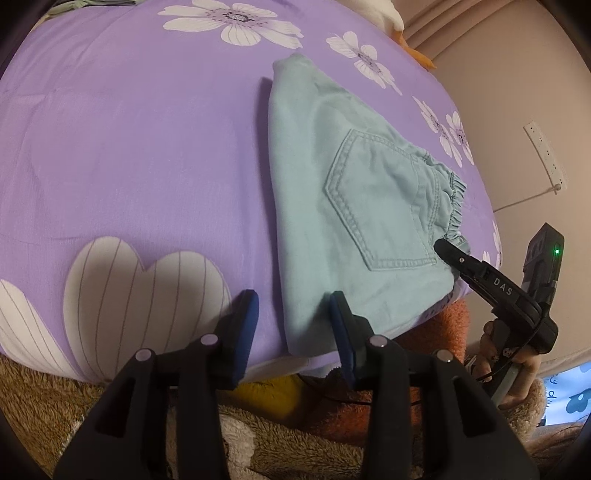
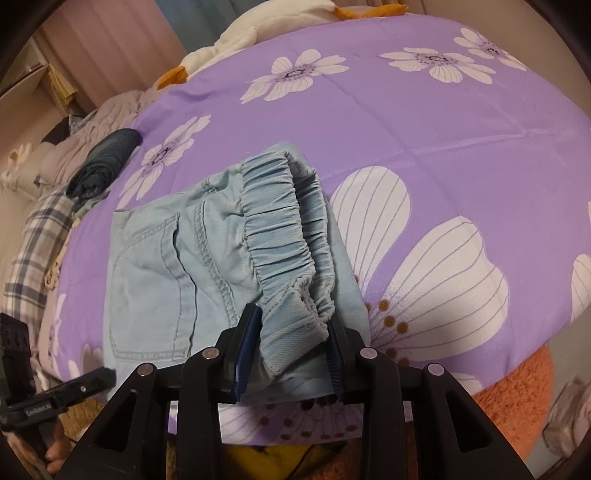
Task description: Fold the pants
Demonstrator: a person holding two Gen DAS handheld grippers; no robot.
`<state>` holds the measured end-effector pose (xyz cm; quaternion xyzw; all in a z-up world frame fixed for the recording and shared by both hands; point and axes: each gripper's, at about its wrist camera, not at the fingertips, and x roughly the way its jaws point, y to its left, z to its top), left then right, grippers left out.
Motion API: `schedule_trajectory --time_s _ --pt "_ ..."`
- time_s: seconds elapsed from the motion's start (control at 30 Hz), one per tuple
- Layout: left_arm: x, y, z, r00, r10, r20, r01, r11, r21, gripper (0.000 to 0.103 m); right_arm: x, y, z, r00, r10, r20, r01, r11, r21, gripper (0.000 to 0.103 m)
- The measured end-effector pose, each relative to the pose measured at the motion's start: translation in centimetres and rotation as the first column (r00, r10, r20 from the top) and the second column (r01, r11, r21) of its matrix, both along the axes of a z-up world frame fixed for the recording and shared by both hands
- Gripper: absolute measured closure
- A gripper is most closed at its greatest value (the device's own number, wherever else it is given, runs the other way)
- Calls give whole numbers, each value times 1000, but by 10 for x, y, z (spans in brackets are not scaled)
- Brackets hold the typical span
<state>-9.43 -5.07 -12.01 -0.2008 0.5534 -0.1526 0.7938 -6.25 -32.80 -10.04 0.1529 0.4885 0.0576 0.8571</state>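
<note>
Grippers (image 1: 291,325) (image 2: 291,343) both wide apart, low and level at folded pants' (image 1: 332,192) near edge

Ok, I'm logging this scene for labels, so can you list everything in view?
pants: one, light blue, folded, lying on the quilt near its front edge, waistband toward the right claw
quilt: one, purple with white flowers, spread under the pants
dark cloth: one, navy, bunched at the quilt's far left edge in the right view
plaid cloth: one, blue and white, beside the quilt
plush toy: one, white and orange, behind the quilt
orange blanket: one, fuzzy, below the quilt's front edge
power strip: one, white, on the wall
left claw: open, at the pants' near corner
right claw: open, its fingers either side of the waistband
</note>
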Motion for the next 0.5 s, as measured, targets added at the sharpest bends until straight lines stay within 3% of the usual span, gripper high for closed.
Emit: schedule_trajectory --time_s 0.13,0.2,0.23,0.3,0.37,0.43,0.5 --pt "-3 -2 5 1000 2 2 -2 1000 10 57 1 -1 0 1000 0 3 0 1000 16 70" --pt "-2 -3 9 1000 7 1 -7 1000 27 48 -1 -3 2 1000 6 0 -6 999 36 67" --pt "-2 -3 14 1000 13 13 -14 999 47 39 -1 -4 4 1000 13 -8 -12 999 43 65" --pt "-2 -4 27 996 19 92 -28 996 90 24 -2 -9 11 1000 7 -12 -6 998 58 53" --pt "-1 -3 38 984 15 177 -35 993 111 13 -5 -21 22 999 -25 27 22 996 89 20" --pt "7 -3 39 979 10 201 -34 993 114 12 -6 -29 29 998 -22 62 14 993 114 11" --pt "18 -2 33 982 4 187 -19 997 74 12 -2 -35 28 998 -6 60 -3 989 147 11"
